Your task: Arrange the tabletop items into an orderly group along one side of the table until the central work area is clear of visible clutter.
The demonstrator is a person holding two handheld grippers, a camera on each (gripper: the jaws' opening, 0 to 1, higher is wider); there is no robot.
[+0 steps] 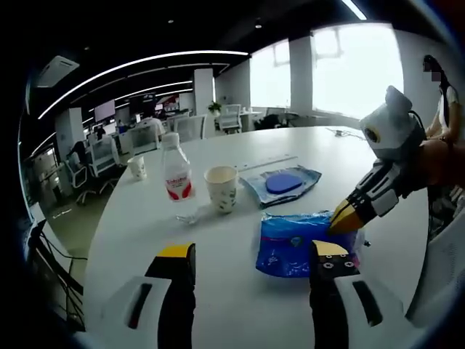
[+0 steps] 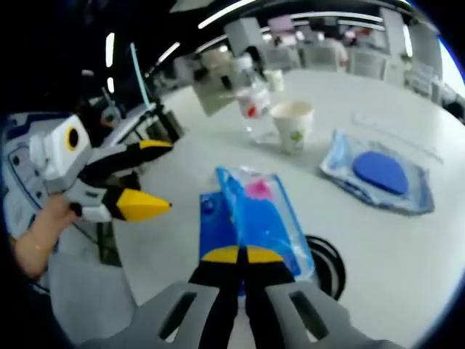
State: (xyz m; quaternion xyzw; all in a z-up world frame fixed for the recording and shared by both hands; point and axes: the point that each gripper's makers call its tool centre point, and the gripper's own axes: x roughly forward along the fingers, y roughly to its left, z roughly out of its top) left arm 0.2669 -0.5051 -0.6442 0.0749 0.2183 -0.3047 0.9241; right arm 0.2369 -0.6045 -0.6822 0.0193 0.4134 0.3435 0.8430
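Our right claw [image 2: 243,256] is clamped tight on the near edge of the blue packet [image 2: 256,214], jaws pinched together with the plastic lifting up between the tips. We reckon that's so we can drag or lift it off to one side instead of pushing it and crumpling it. In the left gripper view the same claw [image 1: 343,216] comes in from the right, tips on the packet [image 1: 298,243].

Our left claw [image 1: 254,258] is wide open with nothing in it, hovering low over the table [image 1: 145,218] just left of the packet, probably waiting its turn.

Going outward: a paper cup [image 1: 221,187] sits just past the packet, with a water bottle [image 1: 176,171] close to its left and a second small cup [image 1: 136,167] farther left. To the far right of the cup lies a clear pouch with a blue round thing inside [image 1: 282,184]. So the middle is still cluttered, and the cup and bottle look like the tippy ones if we sweep the packet that way.
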